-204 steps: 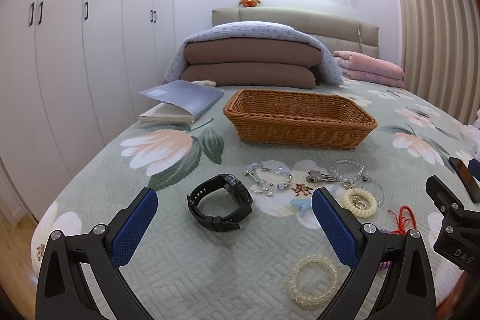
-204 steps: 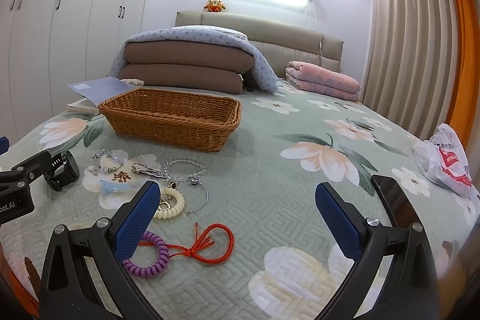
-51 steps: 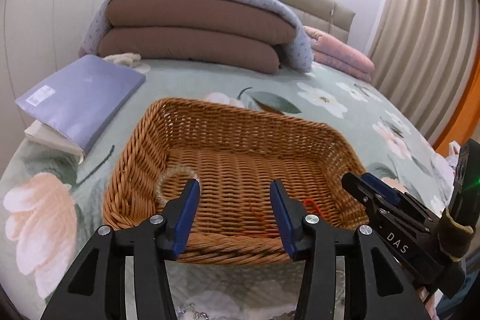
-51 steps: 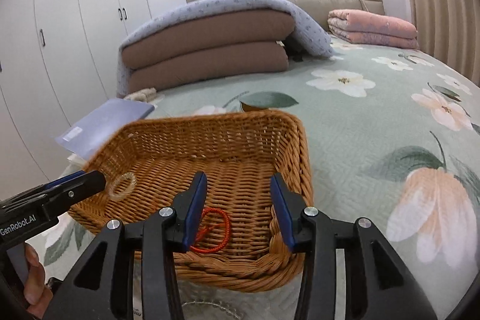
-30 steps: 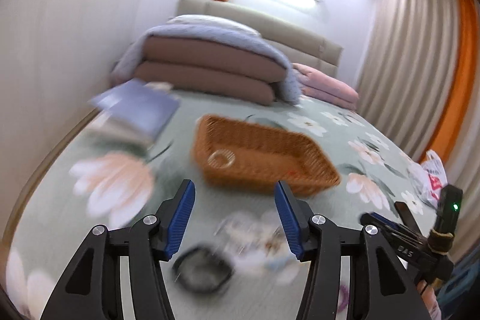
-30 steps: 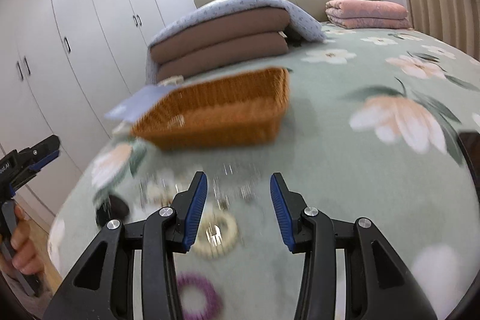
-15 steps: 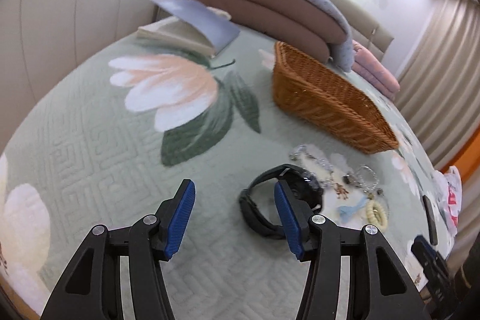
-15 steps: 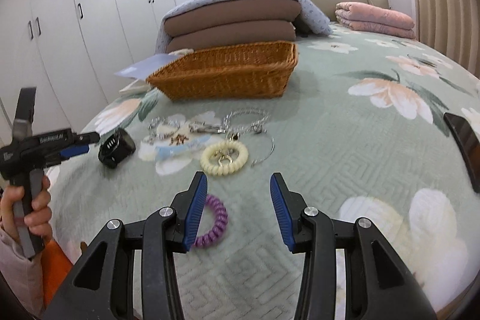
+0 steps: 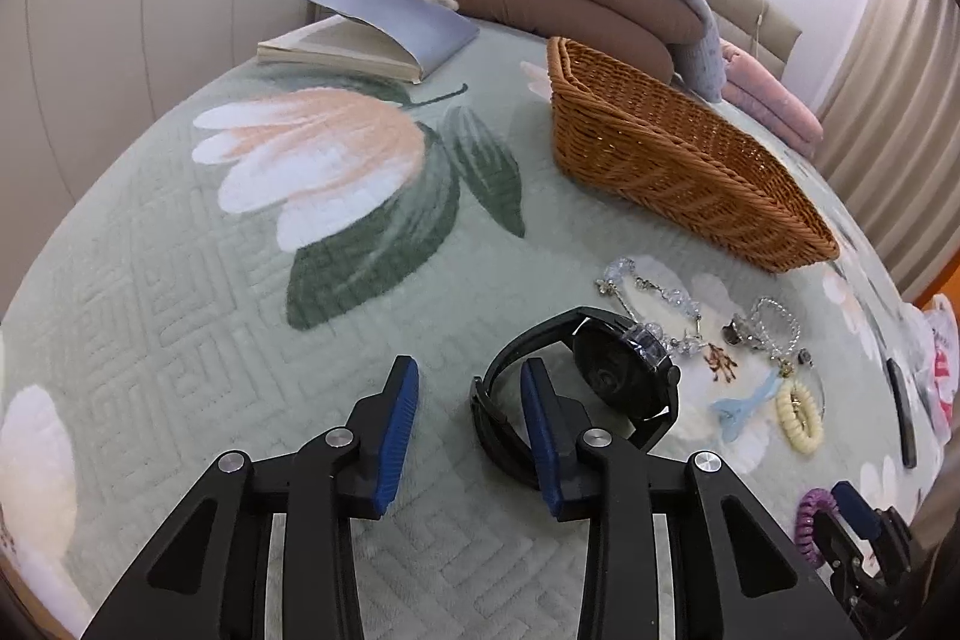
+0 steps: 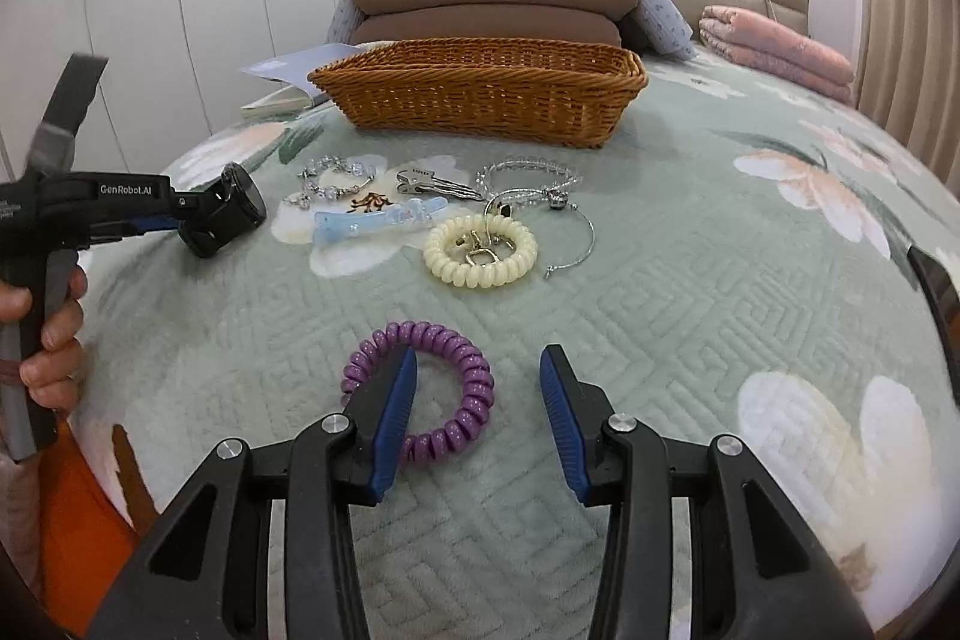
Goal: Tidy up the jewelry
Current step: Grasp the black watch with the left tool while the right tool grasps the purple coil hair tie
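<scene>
Jewelry lies on our bedspread: the black watch has its strap loop around our half-open left gripper's right finger, and the purple coil bracelet's right side sits between our half-open right gripper's jaws.

Both wrist views sit low, close — sharing the basket.
</scene>
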A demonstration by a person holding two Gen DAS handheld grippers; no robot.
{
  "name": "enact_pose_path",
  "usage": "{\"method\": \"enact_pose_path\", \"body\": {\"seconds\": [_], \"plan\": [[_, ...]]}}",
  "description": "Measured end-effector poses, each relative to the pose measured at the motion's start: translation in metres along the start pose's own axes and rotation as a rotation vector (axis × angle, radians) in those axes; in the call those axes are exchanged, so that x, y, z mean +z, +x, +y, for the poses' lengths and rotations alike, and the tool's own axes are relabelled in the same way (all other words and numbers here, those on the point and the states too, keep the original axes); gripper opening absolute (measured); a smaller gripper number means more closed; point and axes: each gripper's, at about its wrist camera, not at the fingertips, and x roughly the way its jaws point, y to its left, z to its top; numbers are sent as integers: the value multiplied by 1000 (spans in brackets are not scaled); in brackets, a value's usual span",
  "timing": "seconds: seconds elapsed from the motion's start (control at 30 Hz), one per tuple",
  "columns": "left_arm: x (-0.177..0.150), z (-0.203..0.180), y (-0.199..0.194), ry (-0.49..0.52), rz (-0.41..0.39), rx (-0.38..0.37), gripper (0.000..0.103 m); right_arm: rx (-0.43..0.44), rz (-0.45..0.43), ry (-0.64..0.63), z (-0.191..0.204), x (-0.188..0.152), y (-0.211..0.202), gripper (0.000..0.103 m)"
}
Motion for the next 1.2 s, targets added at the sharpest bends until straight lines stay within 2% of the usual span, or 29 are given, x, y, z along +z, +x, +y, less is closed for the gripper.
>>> {"method": "enact_pose_path", "body": {"seconds": [0.13,0.23,0.3,0.33,0.4,0.5,0.7,0.9,1.03,1.2], "plan": [[2,0,3,-6,4,3,30,-11,-5,-4,2,-1,3,46],[1,-6,5,16,6,11,23,-15,-9,-9,3,-1,3,43],[0,-12,7,35,17,5,18,-10,-13,-13,3,-1,3,32],[-1,-14,7,44,15,15,18,-8,-16,-16,4,-1,2,23],[-3,-20,6,69,5,39,16,-7,-19,-16,4,-1,2,18],[-5,-18,3,55,0,24,14,17,-25,15,-1,-1,1,14],[-6,-9,-5,2,-16,-20,13,30,-42,30,-4,-1,-2,13],[-5,5,-13,-55,-51,-14,13,20,-54,50,-10,0,-3,13],[-4,15,-15,-94,-55,-40,13,25,-59,75,-16,1,-4,13],[-4,13,-22,-94,-76,-74,13,45,-88,97,-20,2,-11,13]]}}
